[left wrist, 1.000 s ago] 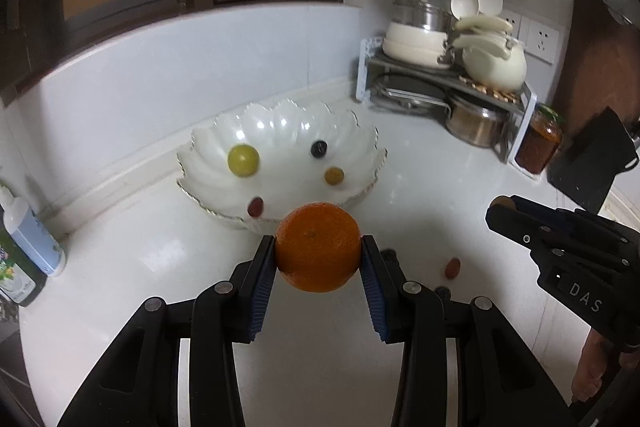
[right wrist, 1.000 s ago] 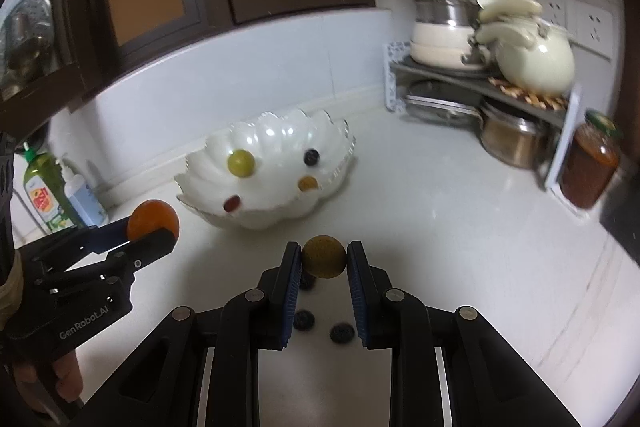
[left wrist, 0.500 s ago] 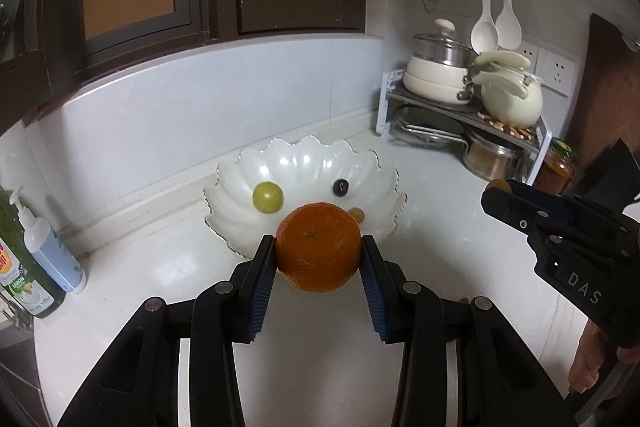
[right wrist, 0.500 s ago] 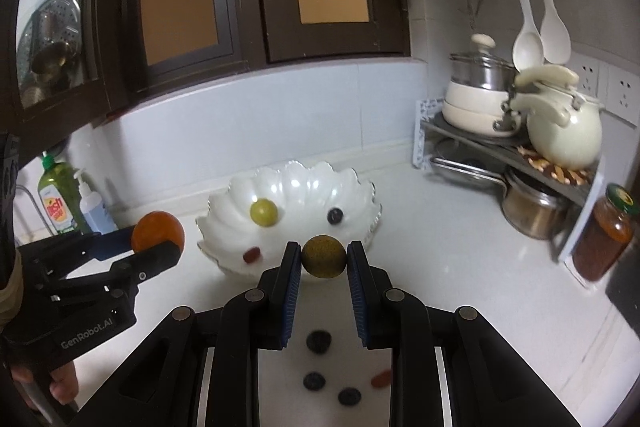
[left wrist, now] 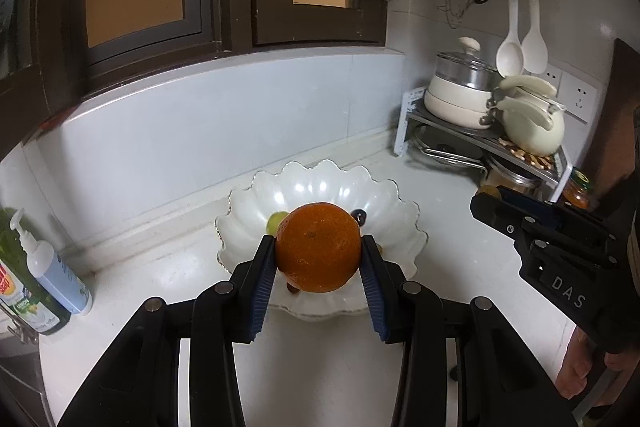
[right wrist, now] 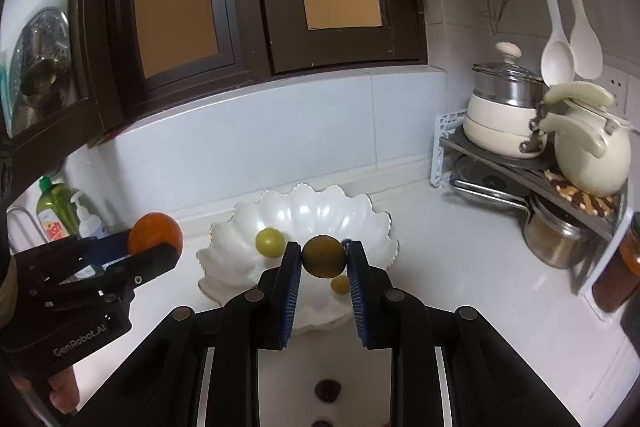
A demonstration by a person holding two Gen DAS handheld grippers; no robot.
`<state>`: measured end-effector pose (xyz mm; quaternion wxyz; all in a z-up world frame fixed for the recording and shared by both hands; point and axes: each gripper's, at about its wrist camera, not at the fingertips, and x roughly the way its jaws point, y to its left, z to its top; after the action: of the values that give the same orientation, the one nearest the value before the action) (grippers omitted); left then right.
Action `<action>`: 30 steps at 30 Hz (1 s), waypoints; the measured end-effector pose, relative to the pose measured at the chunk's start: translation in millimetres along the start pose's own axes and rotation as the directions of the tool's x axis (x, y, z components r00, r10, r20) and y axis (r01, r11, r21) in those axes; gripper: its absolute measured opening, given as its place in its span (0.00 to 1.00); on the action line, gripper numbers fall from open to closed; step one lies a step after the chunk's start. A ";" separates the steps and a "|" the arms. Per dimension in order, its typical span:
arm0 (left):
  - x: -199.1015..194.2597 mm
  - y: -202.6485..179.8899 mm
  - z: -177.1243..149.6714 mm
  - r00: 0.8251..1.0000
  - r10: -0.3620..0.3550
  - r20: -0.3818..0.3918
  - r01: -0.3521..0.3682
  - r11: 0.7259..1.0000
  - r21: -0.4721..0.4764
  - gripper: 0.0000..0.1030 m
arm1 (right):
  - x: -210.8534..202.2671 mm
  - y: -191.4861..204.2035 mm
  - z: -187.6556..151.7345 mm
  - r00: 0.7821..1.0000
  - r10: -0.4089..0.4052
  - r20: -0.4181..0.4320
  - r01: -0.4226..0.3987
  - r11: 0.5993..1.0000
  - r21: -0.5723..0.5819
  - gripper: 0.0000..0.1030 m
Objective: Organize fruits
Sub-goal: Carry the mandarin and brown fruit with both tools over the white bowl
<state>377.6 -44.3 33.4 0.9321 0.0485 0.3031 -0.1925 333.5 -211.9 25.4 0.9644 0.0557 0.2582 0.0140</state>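
Note:
My left gripper (left wrist: 319, 259) is shut on an orange (left wrist: 318, 252), held above the near side of the white scalloped bowl (left wrist: 396, 207). In the right wrist view the same orange (right wrist: 155, 233) shows at the left in that gripper. My right gripper (right wrist: 324, 256) is shut on a small olive-brown round fruit (right wrist: 323, 255), in front of the bowl (right wrist: 360, 215). The bowl holds a green-yellow fruit (right wrist: 269, 242), a small orange fruit (right wrist: 341, 284) and a dark berry (left wrist: 360, 217). Dark berries (right wrist: 327, 389) lie on the counter below my right gripper.
A metal rack (right wrist: 520, 163) with pots and a cream kettle (right wrist: 592, 155) stands at the back right, a jar (right wrist: 624, 271) beside it. Soap bottles (left wrist: 48, 279) stand at the left by the wall. A dark window frame runs above the counter.
Both grippers have risen and moved toward the bowl with their fruits still held. The bowl now sits lower and closer behind the fingers in both views.

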 end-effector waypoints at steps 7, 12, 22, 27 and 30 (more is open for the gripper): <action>19.7 6.1 11.8 1.000 0.017 -0.026 -0.017 1.000 -0.008 0.40 | 22.8 -1.8 19.7 1.000 -0.008 -0.020 0.007 1.000 -0.020 0.24; 40.6 12.6 17.1 0.997 0.011 -0.078 -0.012 1.000 -0.017 0.40 | 48.5 -0.8 29.1 0.998 0.010 -0.069 -0.013 0.999 -0.045 0.24; 87.8 24.7 26.6 0.984 0.018 -0.180 -0.026 0.999 -0.044 0.40 | 110.9 -8.0 28.3 0.975 0.025 -0.221 -0.029 0.999 -0.015 0.24; 111.3 31.2 25.5 0.970 0.024 -0.241 -0.040 0.997 -0.062 0.40 | 132.5 -8.7 27.3 0.961 0.015 -0.277 -0.021 1.000 -0.020 0.24; 125.4 34.1 23.3 0.960 0.023 -0.280 -0.045 0.996 -0.073 0.40 | 142.3 -6.5 28.4 0.952 0.015 -0.306 -0.024 0.999 -0.026 0.24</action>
<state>496.6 -59.1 -21.8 0.8845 0.0437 0.4378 -0.1555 470.9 -213.2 -21.6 0.9134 0.0414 0.4034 0.0356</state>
